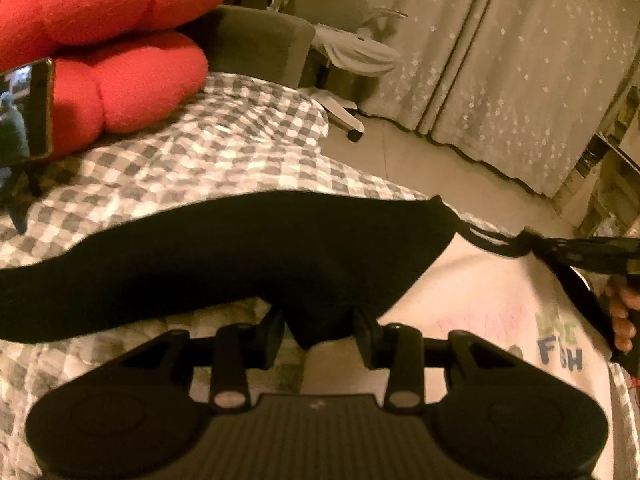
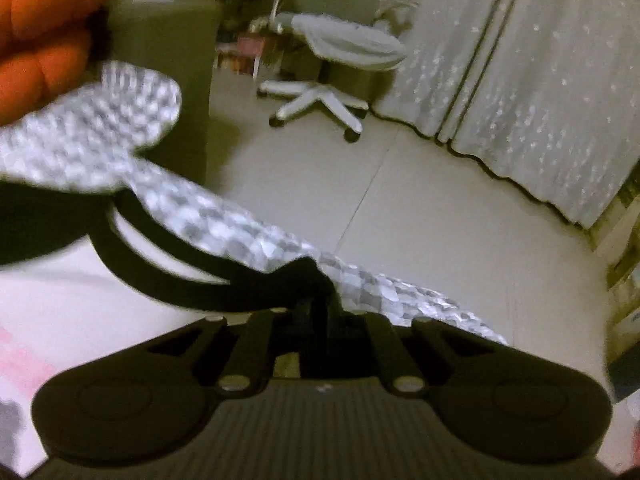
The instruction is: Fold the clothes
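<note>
Soft, light and floppy, the white shirt (image 1: 472,300) handles best by its black trim: left tool (image 1: 320,334) pinches the sleeve (image 1: 224,256), right tool (image 2: 316,304), toward three o'clock, the collar band (image 2: 192,280).

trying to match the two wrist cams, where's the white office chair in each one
Left wrist view: the white office chair sits top centre, beyond the far corner of the checkered bedspread.
Right wrist view: the chair stands upper centre on the pale floor, its star base in full view.
Shared landmark: the dotted curtain hangs just right of the chair in both.
</note>
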`<state>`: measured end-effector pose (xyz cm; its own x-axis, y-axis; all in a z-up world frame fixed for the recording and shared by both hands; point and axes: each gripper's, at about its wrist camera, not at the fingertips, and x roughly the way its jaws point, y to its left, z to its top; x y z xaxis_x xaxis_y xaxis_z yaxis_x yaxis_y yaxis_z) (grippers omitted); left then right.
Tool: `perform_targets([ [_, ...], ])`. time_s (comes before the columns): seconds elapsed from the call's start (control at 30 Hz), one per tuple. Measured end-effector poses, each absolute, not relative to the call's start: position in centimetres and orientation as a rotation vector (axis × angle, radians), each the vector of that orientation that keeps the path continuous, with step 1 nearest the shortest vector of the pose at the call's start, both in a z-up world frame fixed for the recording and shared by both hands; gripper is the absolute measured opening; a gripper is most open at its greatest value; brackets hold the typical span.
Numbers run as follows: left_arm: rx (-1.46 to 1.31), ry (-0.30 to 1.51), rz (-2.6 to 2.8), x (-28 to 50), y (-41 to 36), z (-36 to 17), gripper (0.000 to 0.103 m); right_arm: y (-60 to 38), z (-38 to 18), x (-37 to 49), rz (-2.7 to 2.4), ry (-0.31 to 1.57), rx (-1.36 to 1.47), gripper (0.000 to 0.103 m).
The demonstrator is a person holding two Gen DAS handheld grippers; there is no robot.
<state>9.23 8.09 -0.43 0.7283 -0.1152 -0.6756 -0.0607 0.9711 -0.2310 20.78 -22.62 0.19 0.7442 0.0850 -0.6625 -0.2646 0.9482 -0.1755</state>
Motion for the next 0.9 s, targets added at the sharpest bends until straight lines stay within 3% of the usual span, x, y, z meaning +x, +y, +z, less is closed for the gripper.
perform_targets([
  [0.07,-0.222,0.743,-0.006,9.1,8.3,-0.1,0.041,-23.5,1.1,20.0,0.188,0.694,-0.204,0.029],
  [0.2,-0.255,0.758,-0.007,9.3,9.2,-0.2,0.044,-25.0,1.7,18.8,0.177,0.719,-0.189,0.036],
  [0.27,-0.272,0.760,-0.007,9.4,9.5,-0.2,0.045,-26.0,1.7,17.9,0.179,0.731,-0.182,0.045],
  [0.43,-0.266,0.758,-0.004,9.6,9.4,-0.3,0.046,-29.2,0.5,16.2,0.196,0.789,-0.092,0.046],
  [0.53,-0.235,0.760,-0.004,9.7,9.1,-0.5,0.044,-29.1,-0.9,15.5,0.189,0.787,-0.140,0.023],
  [0.57,-0.221,0.763,0.000,9.7,9.1,-0.6,0.041,-29.1,-0.8,15.5,0.187,0.775,-0.143,0.014],
  [0.6,-0.207,0.765,0.008,9.7,9.1,-0.6,0.030,-29.0,-0.6,15.6,0.172,0.768,-0.145,0.010],
  [0.83,-0.221,0.772,0.022,9.7,9.7,-0.5,0.024,-29.7,-0.3,15.7,0.096,0.716,-0.162,0.008],
  [0.9,-0.225,0.771,0.023,9.7,9.9,-0.4,0.024,-30.0,-0.9,15.8,0.095,0.725,-0.167,0.012],
])
